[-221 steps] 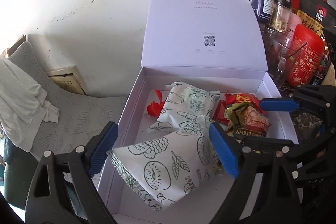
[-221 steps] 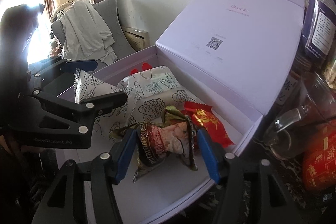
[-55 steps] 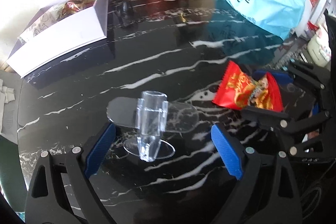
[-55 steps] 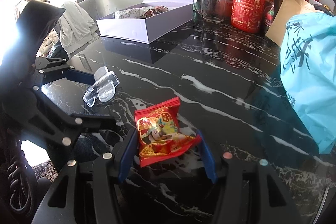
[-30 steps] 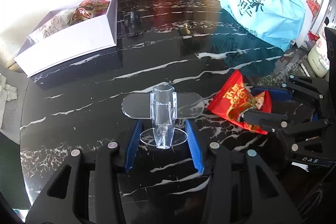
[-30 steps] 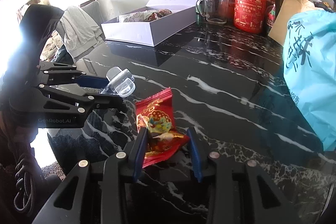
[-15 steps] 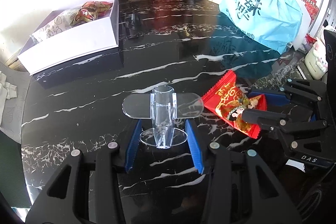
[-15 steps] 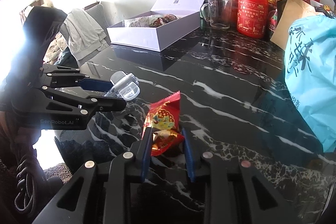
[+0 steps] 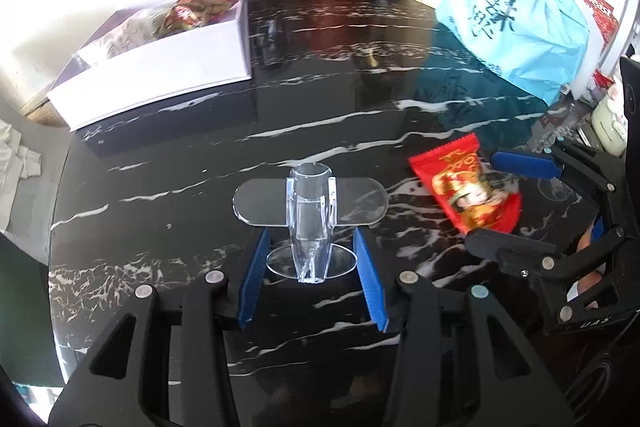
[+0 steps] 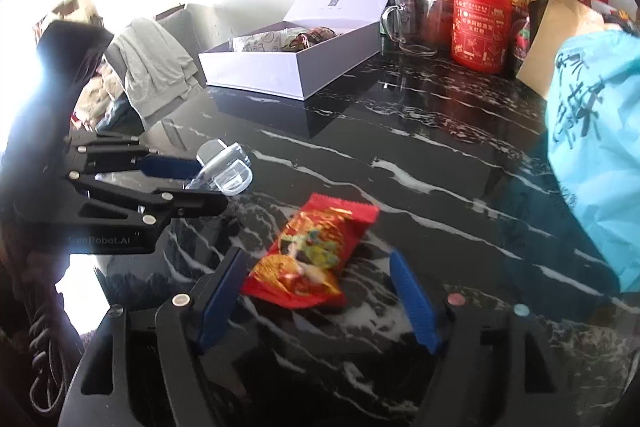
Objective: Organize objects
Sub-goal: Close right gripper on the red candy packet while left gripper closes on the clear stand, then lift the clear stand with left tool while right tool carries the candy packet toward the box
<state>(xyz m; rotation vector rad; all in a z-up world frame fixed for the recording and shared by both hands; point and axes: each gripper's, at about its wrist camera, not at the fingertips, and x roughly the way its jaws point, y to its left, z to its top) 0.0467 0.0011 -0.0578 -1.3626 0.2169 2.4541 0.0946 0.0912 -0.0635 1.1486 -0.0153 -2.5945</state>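
Left gripper (image 9: 310,269) pinches the clear stand (image 9: 310,215) by its narrow lower end; whether the stand is lifted off the table (image 9: 168,187) is hard to tell. Right gripper (image 10: 320,295) is spread wide, its pads apart from the red packet (image 10: 316,251), which lies on the table just right of the stand. Beyond the stand sits the open white box (image 9: 160,63), with more snacks (image 9: 192,11) inside.

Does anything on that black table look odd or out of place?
A red snack packet lies loose on the black marble table, between the open right gripper fingers, while similar snacks sit in the white box. Nothing looks spilled or broken.
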